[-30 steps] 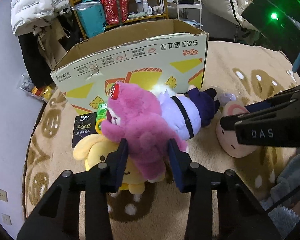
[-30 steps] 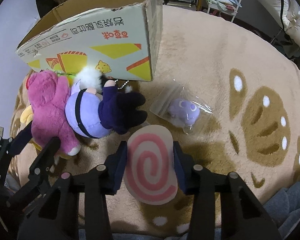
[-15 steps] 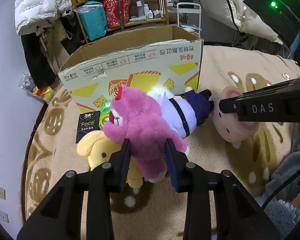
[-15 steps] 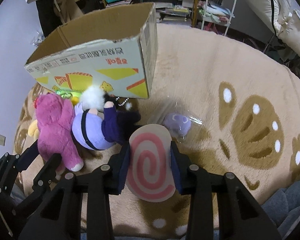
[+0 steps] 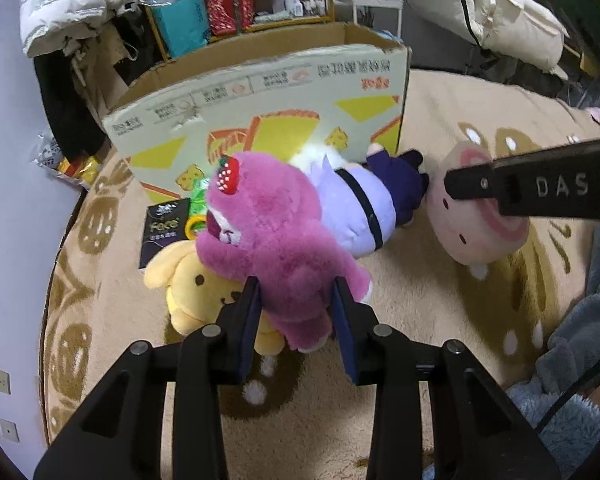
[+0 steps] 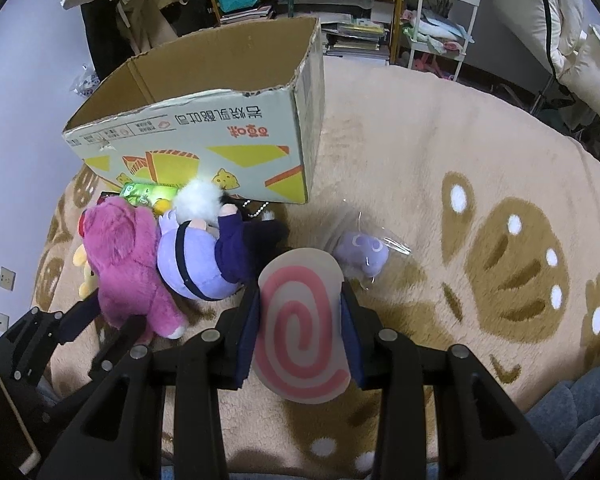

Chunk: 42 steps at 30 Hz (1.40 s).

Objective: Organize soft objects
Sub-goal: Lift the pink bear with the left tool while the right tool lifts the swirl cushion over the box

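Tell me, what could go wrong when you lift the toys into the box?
The left gripper pinches only the pink bear's lower end, so it may slip out. The bear lies on the yellow plush and against the purple doll, so both may get dragged along. The swirl cushion in the right gripper could catch the box wall.

Open box, apparently unobstructed above
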Available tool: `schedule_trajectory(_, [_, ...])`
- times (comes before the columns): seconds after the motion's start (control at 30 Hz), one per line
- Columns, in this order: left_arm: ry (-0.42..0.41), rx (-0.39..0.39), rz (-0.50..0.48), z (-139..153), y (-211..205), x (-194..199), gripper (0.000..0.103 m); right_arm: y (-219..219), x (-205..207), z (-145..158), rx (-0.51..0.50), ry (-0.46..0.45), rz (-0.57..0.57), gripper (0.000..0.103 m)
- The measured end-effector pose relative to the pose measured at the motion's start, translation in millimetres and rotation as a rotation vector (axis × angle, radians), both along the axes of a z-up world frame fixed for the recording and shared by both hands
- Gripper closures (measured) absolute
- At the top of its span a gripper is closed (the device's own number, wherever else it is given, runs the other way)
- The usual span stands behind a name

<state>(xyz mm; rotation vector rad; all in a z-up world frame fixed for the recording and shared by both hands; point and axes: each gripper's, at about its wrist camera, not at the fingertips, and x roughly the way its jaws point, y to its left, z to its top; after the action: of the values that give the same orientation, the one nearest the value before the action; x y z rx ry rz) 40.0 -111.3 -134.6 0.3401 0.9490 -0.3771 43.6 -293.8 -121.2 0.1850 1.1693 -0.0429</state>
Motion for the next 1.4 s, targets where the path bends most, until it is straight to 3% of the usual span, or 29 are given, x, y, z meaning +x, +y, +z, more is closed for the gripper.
schedule_trajectory(0.17, [0.049, 0.016, 0.005, -13, -2, 4, 0.069, 1, 2, -2, 0.0, 0.008, 0.007, 0.063])
schedule_trajectory(0.37, [0.038, 0.017, -0.005, -15, -6, 2, 0.069, 3, 4, -4, -0.004, 0.015, 0.014, 0.063])
schedule_trajectory(0.43, [0.027, 0.02, -0.004, -16, -5, 1, 0.073, 3, 5, -5, -0.004, 0.019, 0.017, 0.063])
schedule_trajectory(0.67, [0.041, -0.062, 0.021, -4, 7, 1, 0.077, 6, 1, 5, -0.013, -0.037, 0.033, 0.063])
schedule_trajectory(0.97, [-0.113, -0.03, 0.023, 27, 10, -26, 0.077, 13, -8, 33, -0.033, -0.192, 0.061, 0.063])
schedule_trajectory(1.4, [-0.362, -0.06, 0.083, 85, 32, -48, 0.076, 13, -32, 83, -0.076, -0.475, 0.024, 0.064])
